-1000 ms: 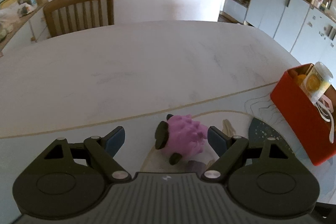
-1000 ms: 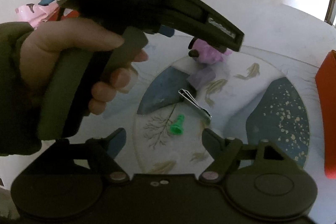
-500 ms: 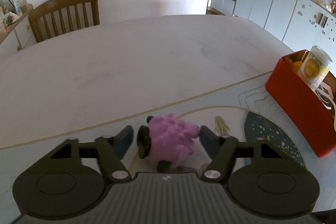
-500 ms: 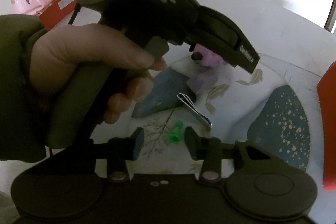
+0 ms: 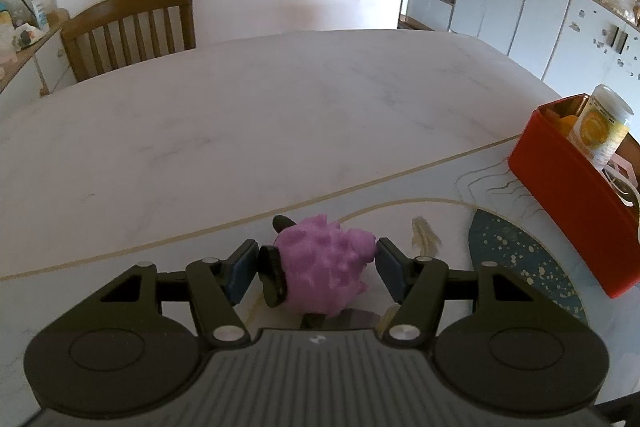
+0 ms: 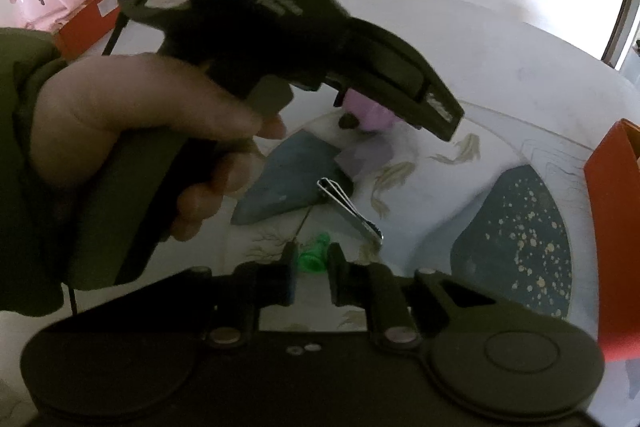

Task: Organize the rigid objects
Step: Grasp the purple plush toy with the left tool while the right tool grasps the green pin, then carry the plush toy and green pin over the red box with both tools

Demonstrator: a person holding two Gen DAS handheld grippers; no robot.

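Left wrist view shows the left hand-held gripper [image 5: 316, 267] clamped on a purple bumpy toy [image 5: 326, 267], one pad against its dark face and the other against its far side, low over the patterned mat [image 5: 532, 263] on the table [image 5: 280, 115]. Beyond the toy the marble top lies bare up to a wooden chair [image 5: 132, 27] at the far edge; a red bin [image 5: 572, 203] with a yellow-labelled jar [image 5: 604, 123] stands at the right, well apart. Right wrist view alone shows the right hand-held gripper [image 6: 312, 267], its jaws closing with a small green piece [image 6: 314, 255] between them, pads just beside it. A metal clip [image 6: 348, 207] lies just past that piece on the mat. The person's hand [image 6: 132, 131], gripping the left tool's handle, fills the left and hides most of the toy from this side.
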